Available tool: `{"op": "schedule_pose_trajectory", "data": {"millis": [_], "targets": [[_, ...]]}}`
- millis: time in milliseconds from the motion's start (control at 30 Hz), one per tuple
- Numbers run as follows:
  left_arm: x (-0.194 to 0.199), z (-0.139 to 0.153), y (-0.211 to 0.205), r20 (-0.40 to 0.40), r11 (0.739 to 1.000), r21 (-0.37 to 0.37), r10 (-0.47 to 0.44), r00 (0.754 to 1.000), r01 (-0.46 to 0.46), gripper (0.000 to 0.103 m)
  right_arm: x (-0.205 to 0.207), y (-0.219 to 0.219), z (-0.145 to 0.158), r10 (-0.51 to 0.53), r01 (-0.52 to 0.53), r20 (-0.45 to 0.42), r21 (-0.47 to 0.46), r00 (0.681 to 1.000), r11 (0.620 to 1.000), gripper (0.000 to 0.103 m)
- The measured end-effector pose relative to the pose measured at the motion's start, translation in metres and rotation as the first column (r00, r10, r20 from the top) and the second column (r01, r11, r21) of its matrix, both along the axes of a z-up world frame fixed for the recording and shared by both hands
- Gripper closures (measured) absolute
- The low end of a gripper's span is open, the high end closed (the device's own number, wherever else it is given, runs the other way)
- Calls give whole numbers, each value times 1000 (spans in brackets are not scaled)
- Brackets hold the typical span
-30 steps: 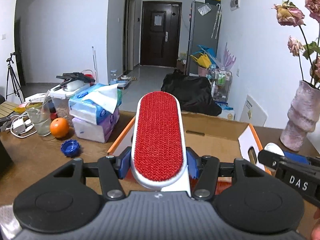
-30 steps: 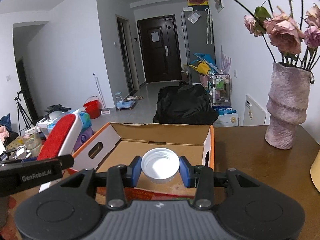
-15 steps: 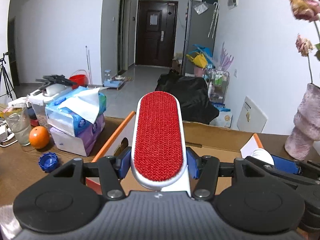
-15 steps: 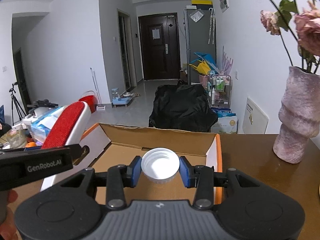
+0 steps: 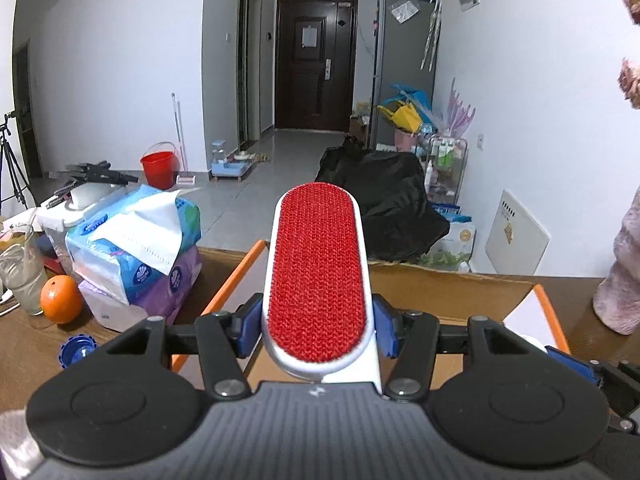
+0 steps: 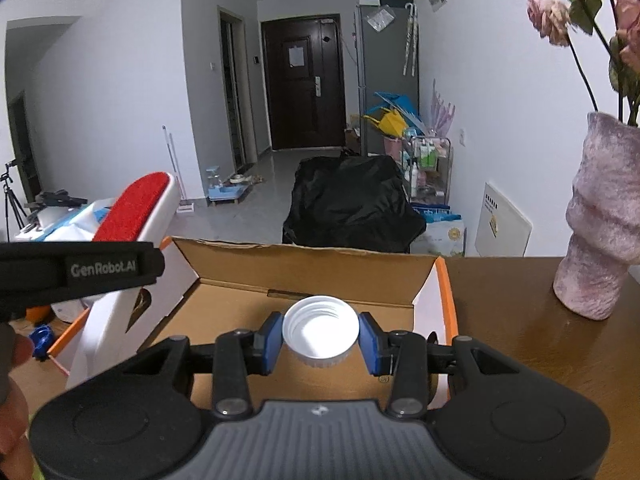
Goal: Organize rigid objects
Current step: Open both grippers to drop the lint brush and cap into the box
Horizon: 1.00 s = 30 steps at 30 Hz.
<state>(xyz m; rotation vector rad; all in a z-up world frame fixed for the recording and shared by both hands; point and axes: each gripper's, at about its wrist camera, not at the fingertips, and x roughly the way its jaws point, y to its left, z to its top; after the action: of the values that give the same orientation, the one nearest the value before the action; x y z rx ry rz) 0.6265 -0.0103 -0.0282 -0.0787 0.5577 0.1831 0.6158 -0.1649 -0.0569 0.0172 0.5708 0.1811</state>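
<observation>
left gripper [image 5: 318, 330]: jaws clamped on the white sides of a red lint brush [image 5: 318, 268], pile facing up, held above the near left edge of the open cardboard box [image 6: 304, 268]. right gripper [image 6: 320, 342]: jaws closed on a white cap [image 6: 320, 330], hollow side up, over the box floor. judged: both poised for lowering in. a blue cap [image 5: 78, 351] remains on the desk [image 6: 520, 320].

Even, cool indoor light, soft shadows, sharp focus throughout, strong fisheye bending (dark vignette at the corners), mild sheen on the wooden table [image 6: 516, 320]
</observation>
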Motion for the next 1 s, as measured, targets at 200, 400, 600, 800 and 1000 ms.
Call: {"op": "schedule_pose_trajectory", "data": {"millis": [200, 400, 600, 800, 1000], "targets": [[10, -13, 5, -42, 1000, 2, -1, 999, 1, 46, 3, 5, -2, -12, 11, -4, -8, 1000, 1000, 64], [14, -16, 11, -74, 1000, -12, -7, 997, 6, 36, 9, 5, -5, -29, 28, -25, -23, 999, 999, 62], [-8, 4, 21, -3, 997, 44, 58, 998, -58, 0, 8, 1, -3, -92, 91, -17, -42, 996, 995, 12], [-14, 8, 26, 3, 996, 51, 67, 998, -67, 0, 5, 2, -2, -86, 85, -20, -45, 996, 995, 2], [-16, 6, 26, -11, 997, 41, 61, 998, -60, 0, 1, 1, 3, -70, 69, -14, -45, 997, 997, 1]]}}
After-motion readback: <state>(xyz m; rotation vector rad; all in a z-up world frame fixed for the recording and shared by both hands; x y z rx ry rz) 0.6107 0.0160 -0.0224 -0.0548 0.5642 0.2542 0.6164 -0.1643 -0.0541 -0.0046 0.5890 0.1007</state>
